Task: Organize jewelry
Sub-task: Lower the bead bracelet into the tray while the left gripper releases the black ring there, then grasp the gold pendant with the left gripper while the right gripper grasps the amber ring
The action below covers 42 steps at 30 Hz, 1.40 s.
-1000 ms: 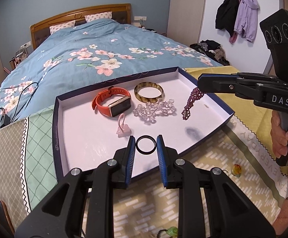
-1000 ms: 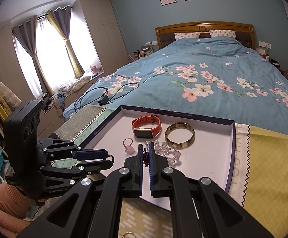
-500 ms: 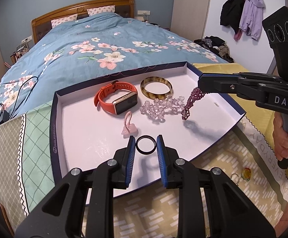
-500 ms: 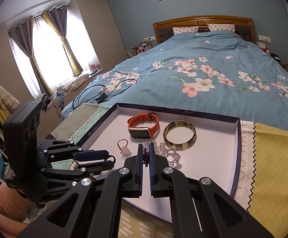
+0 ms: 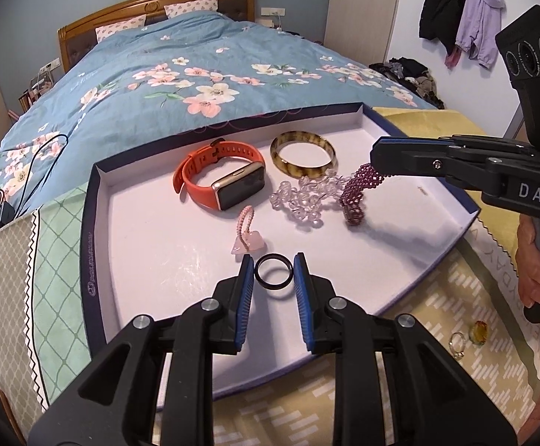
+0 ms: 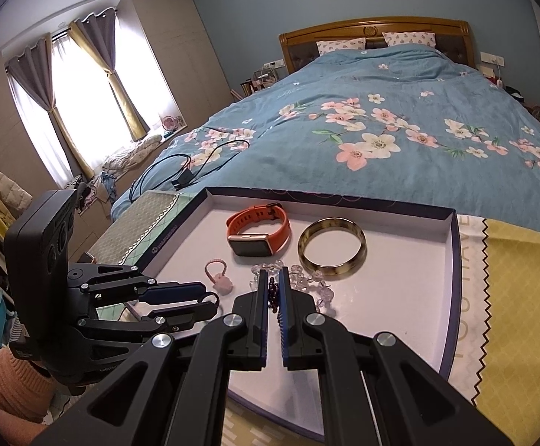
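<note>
A shallow white tray with a dark blue rim [image 5: 95, 223] [image 6: 452, 260] lies at the foot of the bed. In it are an orange smartwatch [image 5: 220, 176] [image 6: 259, 230], a tortoiseshell bangle [image 5: 303, 154] [image 6: 332, 248], a clear bead bracelet [image 5: 301, 200] [image 6: 322, 290] and a pink charm [image 5: 247, 239] [image 6: 220, 278]. My left gripper [image 5: 273, 277] [image 6: 205, 303] is shut on a black ring [image 5: 273, 277] and holds it over the tray's front. My right gripper [image 6: 273, 290] [image 5: 376, 165] is shut on a purple bead bracelet [image 5: 357, 195] [image 6: 273, 293] that hangs down to the tray beside the clear beads.
Two loose rings [image 5: 457, 343], one with an amber stone [image 5: 480, 332], lie on the patterned cloth [image 5: 437, 334] right of the tray. A black cable [image 6: 195, 165] lies on the blue floral bedspread [image 5: 195, 81] behind.
Both grippers have moved forward and lower over the tray. The purple bracelet has come down so its lower end reaches the tray floor. The black ring stays held.
</note>
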Each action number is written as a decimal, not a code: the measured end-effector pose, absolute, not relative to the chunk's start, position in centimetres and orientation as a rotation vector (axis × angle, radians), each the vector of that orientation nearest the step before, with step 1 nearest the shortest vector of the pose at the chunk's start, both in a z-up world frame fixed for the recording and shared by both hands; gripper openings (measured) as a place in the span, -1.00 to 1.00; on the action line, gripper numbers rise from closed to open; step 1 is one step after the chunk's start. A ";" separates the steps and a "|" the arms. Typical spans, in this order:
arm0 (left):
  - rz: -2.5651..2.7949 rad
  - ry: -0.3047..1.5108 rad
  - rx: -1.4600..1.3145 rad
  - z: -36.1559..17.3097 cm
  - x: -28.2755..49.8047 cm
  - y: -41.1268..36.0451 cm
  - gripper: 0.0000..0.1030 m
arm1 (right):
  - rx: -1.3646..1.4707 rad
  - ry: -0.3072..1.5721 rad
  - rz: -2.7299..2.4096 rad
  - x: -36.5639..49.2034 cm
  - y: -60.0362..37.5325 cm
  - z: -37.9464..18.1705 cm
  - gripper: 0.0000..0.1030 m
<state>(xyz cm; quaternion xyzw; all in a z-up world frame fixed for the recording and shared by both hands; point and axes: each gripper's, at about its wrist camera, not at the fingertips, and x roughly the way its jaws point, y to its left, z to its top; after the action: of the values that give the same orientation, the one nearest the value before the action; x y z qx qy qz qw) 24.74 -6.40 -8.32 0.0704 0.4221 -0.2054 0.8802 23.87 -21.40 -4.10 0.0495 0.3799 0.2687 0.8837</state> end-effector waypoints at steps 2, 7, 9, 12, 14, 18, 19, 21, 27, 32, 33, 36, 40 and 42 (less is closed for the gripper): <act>-0.424 0.888 0.146 -8.5 25.1 -6.4 -0.57 | 0.102 0.796 0.556 24.0 -21.3 -4.3 -0.92; -0.414 0.892 0.149 -8.9 25.7 -6.4 -0.57 | 0.101 0.800 0.547 24.6 -21.1 -4.6 -0.92; -0.412 0.892 0.150 -8.9 25.9 -6.4 -0.57 | 0.104 0.804 0.545 24.9 -21.0 -4.8 -0.92; -0.409 0.894 0.146 -8.9 26.4 -6.5 -0.57 | 0.110 0.811 0.541 25.2 -21.1 -5.0 -0.92; -0.409 0.894 0.142 -8.9 26.7 -6.4 -0.57 | 0.110 0.814 0.537 25.3 -21.0 -5.2 -0.92; -0.409 0.893 0.130 -8.8 26.8 -6.3 -0.57 | 0.112 0.815 0.532 25.4 -21.0 -5.4 -0.92; -0.412 0.892 0.127 -8.8 26.7 -6.3 -0.57 | 0.110 0.815 0.530 25.4 -21.0 -5.4 -0.92; -0.420 0.894 0.118 -8.8 26.6 -6.1 -0.56 | 0.114 0.817 0.525 25.6 -21.0 -5.5 -0.89; -0.422 0.869 0.103 -8.1 26.1 -5.8 -0.43 | 0.141 0.820 0.496 25.9 -21.5 -5.7 -0.75; -0.416 0.824 0.079 -6.5 25.1 -5.1 -0.29 | 0.145 0.787 0.477 25.3 -22.2 -5.0 -0.62; -0.414 0.815 0.076 -6.1 24.8 -4.9 -0.28 | 0.144 0.783 0.477 25.2 -22.3 -4.8 -0.56; -0.409 0.780 0.067 -5.0 23.6 -4.2 -0.26 | 0.143 0.774 0.485 24.7 -22.5 -4.4 -0.52; -0.405 0.736 0.054 -3.7 21.6 -2.9 -0.24 | 0.131 0.762 0.502 23.5 -22.4 -3.8 -0.41; -0.407 0.720 0.046 -3.2 20.5 -2.2 -0.24 | 0.125 0.753 0.515 22.6 -22.4 -3.5 -0.35</act>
<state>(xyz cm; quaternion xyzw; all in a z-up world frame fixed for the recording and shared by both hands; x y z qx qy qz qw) 20.52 -2.23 -3.24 0.0223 0.3498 -0.1976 0.9155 22.63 -22.41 -3.48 0.0604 0.3635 0.2484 0.8958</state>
